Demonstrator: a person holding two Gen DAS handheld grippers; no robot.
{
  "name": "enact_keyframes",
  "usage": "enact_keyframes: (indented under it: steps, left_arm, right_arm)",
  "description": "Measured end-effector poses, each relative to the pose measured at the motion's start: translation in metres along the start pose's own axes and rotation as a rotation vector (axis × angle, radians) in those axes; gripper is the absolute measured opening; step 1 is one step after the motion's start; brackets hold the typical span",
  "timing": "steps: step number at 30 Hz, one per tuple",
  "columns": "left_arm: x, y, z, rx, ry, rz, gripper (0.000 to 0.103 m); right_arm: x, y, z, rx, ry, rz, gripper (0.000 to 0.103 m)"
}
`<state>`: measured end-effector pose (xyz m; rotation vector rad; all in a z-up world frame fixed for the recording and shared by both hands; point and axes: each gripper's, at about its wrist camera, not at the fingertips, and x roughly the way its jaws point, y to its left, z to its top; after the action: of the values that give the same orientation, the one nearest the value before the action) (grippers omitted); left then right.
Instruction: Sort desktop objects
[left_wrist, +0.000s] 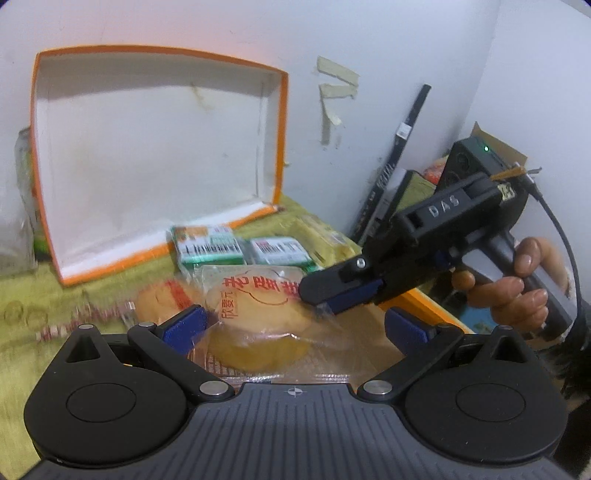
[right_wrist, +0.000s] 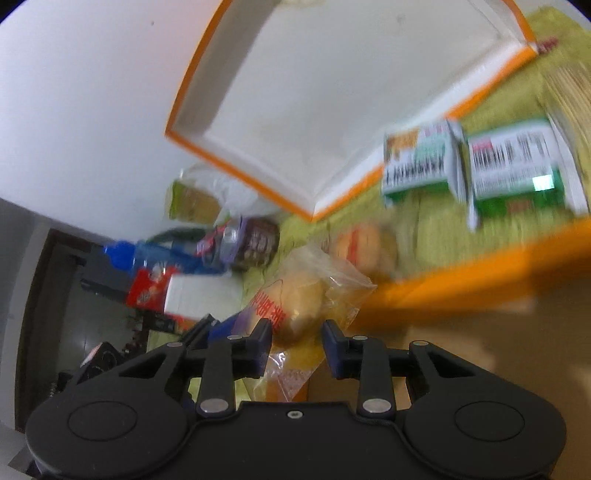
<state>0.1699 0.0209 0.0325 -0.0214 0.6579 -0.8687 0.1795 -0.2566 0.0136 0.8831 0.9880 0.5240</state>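
Observation:
A round pastry in a clear wrapper with red characters (left_wrist: 258, 317) hangs just above the yellow-green tablecloth (left_wrist: 44, 295). My right gripper (left_wrist: 325, 299), held by a hand, is shut on the wrapper's right edge. In the right wrist view the wrapped pastry (right_wrist: 295, 306) sits between the right gripper's (right_wrist: 297, 336) blue pads. My left gripper (left_wrist: 295, 328) is open, its pads standing on either side of the pastry and apart from it. A second wrapped pastry (left_wrist: 162, 299) lies behind on the cloth. Two green packets (left_wrist: 210, 247) (left_wrist: 280, 251) lie further back.
An orange-rimmed white box lid (left_wrist: 147, 147) leans against the wall. An orange box edge (left_wrist: 428, 306) runs below the right gripper. A slim black box (left_wrist: 406, 147) stands in the corner. A blue-capped bottle (right_wrist: 147, 254), a dark jar (right_wrist: 258, 240) and a red packet (right_wrist: 147, 291) lie at the table's end.

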Motion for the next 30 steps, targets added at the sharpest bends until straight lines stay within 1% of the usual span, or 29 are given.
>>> enact_keyframes:
  steps: [4,8,13,16,18,19,20,22,23,25,28,29,30]
  left_arm:
    - [-0.013,-0.012,-0.025,-0.015,0.021,-0.013,0.103]
    - [-0.010,-0.014,-0.048,-0.034,0.064,-0.016,0.103]
    - [0.004,-0.003,-0.070,-0.098,0.127,-0.025,0.103]
    - [0.004,-0.002,-0.075,-0.088,0.116,-0.018,0.103]
    - [-0.002,-0.002,-0.076,-0.082,0.103,-0.001,0.103]
    - [-0.006,-0.002,-0.076,-0.082,0.094,0.015,0.103]
    - [-0.011,-0.002,-0.077,-0.081,0.086,0.031,0.103]
    - [-0.024,-0.004,-0.079,-0.089,0.069,0.036,0.103]
    - [-0.031,-0.006,-0.080,-0.096,0.061,0.027,0.103]
    - [-0.040,-0.011,-0.084,-0.121,0.057,-0.014,0.103]
    - [-0.041,-0.021,-0.090,-0.170,0.089,-0.124,0.103]
    - [-0.038,-0.025,-0.092,-0.176,0.105,-0.141,0.103]
    - [-0.035,-0.028,-0.095,-0.175,0.123,-0.135,0.103]
  right_arm:
    - [0.001,-0.002,-0.036,0.006,0.025,-0.010,0.030]
    - [0.004,-0.009,-0.065,0.014,0.042,-0.037,0.030]
    - [0.022,-0.025,-0.085,0.044,0.074,-0.086,0.032]
    - [0.030,-0.029,-0.093,0.044,0.074,-0.115,0.033]
    - [0.029,-0.028,-0.094,0.035,0.075,-0.122,0.041]
    - [0.027,-0.027,-0.094,0.030,0.066,-0.127,0.052]
    - [0.022,-0.026,-0.094,0.016,0.057,-0.132,0.058]
    - [0.011,-0.022,-0.095,-0.018,0.035,-0.144,0.058]
    - [0.004,-0.020,-0.094,-0.037,0.023,-0.149,0.058]
    - [-0.009,-0.016,-0.092,-0.083,-0.008,-0.164,0.058]
    - [-0.015,-0.007,-0.084,-0.162,-0.071,-0.222,0.058]
    - [-0.012,-0.007,-0.079,-0.171,-0.072,-0.223,0.058]
    - [-0.006,-0.006,-0.074,-0.176,-0.060,-0.216,0.058]
